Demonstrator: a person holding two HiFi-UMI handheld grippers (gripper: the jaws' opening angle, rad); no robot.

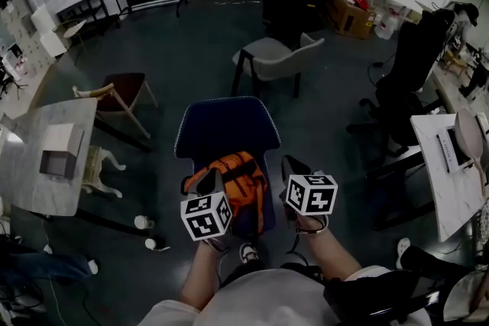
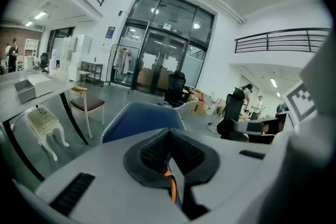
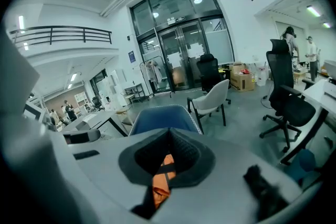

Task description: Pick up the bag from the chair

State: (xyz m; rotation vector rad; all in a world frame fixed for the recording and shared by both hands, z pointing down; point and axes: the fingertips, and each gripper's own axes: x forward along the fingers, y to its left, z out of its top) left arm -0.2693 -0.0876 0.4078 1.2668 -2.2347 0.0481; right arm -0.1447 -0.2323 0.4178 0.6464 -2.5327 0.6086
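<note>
Orange bag (image 1: 237, 178), both jaws closed, empty

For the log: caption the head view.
Left gripper and right gripper, jaws shut, flank the orange bag on the blue chair.

**Orange bag, blue chair**

The bag (image 1: 233, 181) is bright orange with black straps. The chair (image 1: 225, 127) is deep blue with a pale stitched edge. The left gripper (image 2: 169, 135) and right gripper (image 3: 169, 134) are pale grey with black ribbed pads. Their marker cubes (image 1: 205, 215) are white with black squares. The floor (image 1: 191, 50) is dark grey.
</note>
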